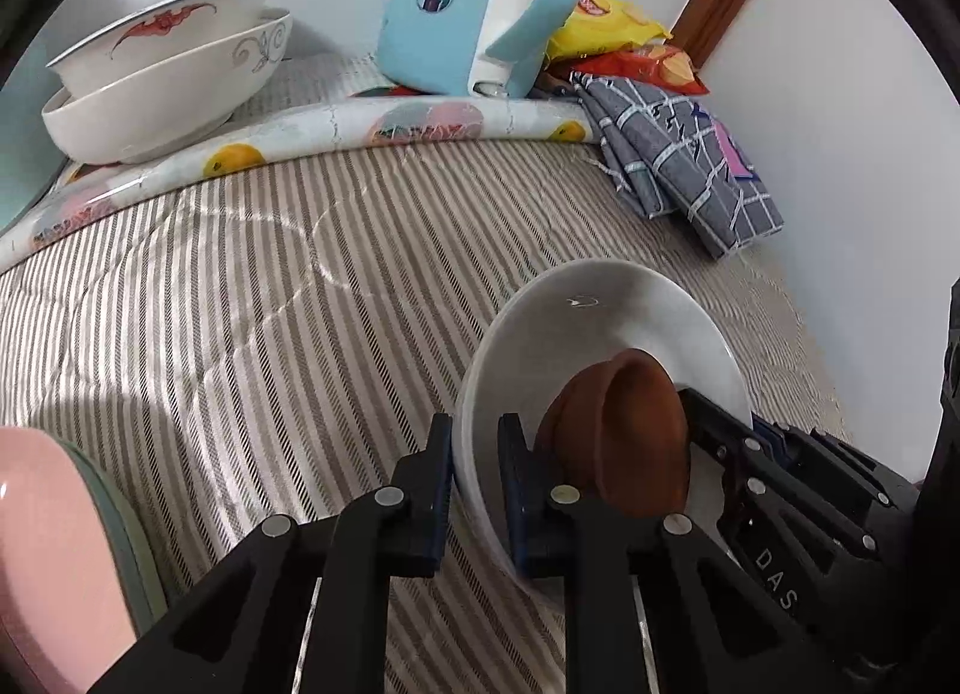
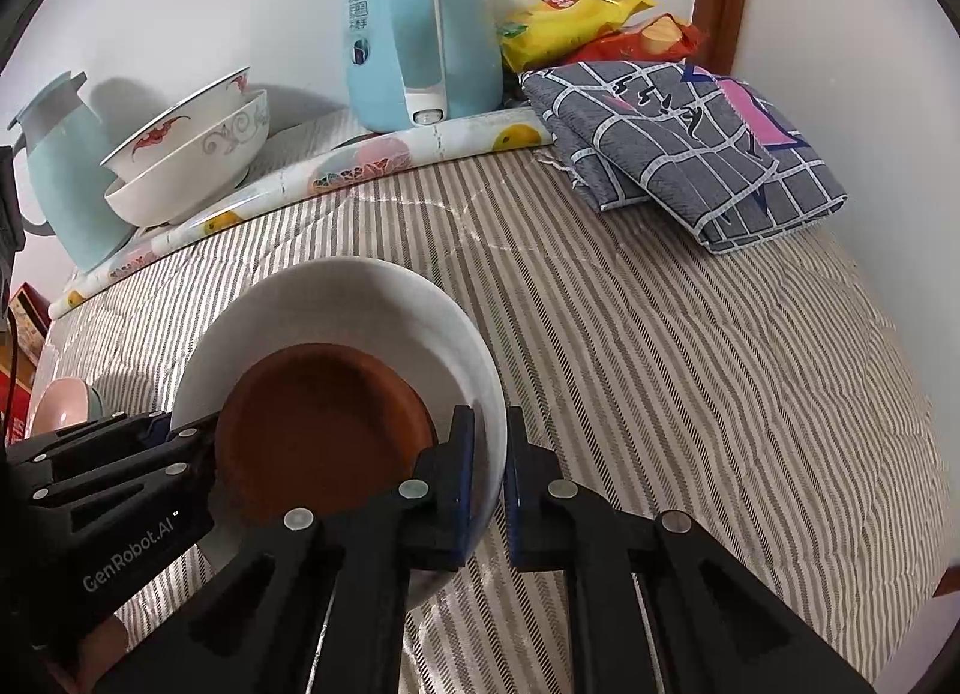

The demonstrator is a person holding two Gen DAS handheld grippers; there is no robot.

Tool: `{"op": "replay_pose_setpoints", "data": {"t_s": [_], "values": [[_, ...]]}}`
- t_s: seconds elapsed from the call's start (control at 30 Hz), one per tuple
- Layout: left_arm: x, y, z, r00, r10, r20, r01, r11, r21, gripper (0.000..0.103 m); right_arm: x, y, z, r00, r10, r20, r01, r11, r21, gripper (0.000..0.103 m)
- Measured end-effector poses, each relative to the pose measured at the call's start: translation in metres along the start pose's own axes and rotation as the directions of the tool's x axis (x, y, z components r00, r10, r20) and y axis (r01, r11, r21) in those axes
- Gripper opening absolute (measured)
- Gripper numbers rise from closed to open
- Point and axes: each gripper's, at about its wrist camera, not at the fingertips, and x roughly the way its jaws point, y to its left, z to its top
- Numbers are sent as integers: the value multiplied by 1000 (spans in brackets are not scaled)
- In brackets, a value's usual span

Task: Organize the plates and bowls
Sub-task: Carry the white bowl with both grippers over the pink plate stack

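Here the white plate (image 2: 360,298) sat low over the striped worktop (image 2: 660,370), with a small terracotta saucer (image 2: 318,430) resting inside it. The right claw (image 2: 489,454) pinched the plate's near rim, one finger inside and one outside. From the opposite side, the left claw (image 1: 474,475) was pinching the rim of the same plate (image 1: 576,322) in the same way, so both claws held one dish between them. In the left wrist view the saucer (image 1: 624,430) looked tilted against the plate's inner wall, though the fisheye lens made that hard to judge. Whether the plate's base touched the worktop or hung just above it could not be told. Farther back, two decorated bowls (image 2: 192,153) were already nested, the red-patterned one sitting askew in the larger white one, on a fruit-print mat (image 2: 336,171) beside a pale blue kettle (image 2: 420,27). At the left edge a pink bowl (image 2: 57,406) and a greenish one beside it stood well apart from that stack. Judging from this, the sorting seemed about half done: the big bowls were stacked, while the plate with its saucer and the pink and green bowls had yet to be gathered. A folded checked cloth (image 2: 690,147) and snack packets (image 2: 600,21) lay beyond.
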Motion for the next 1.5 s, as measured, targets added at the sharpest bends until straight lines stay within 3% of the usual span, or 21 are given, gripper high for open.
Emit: {"op": "replay_pose_setpoints", "data": {"t_s": [1.5], "values": [[-78,17,-68,998,-10,67,12,1000,-29,15,-71,36,-60,997,35,65,-35,999,-13,7]]}}
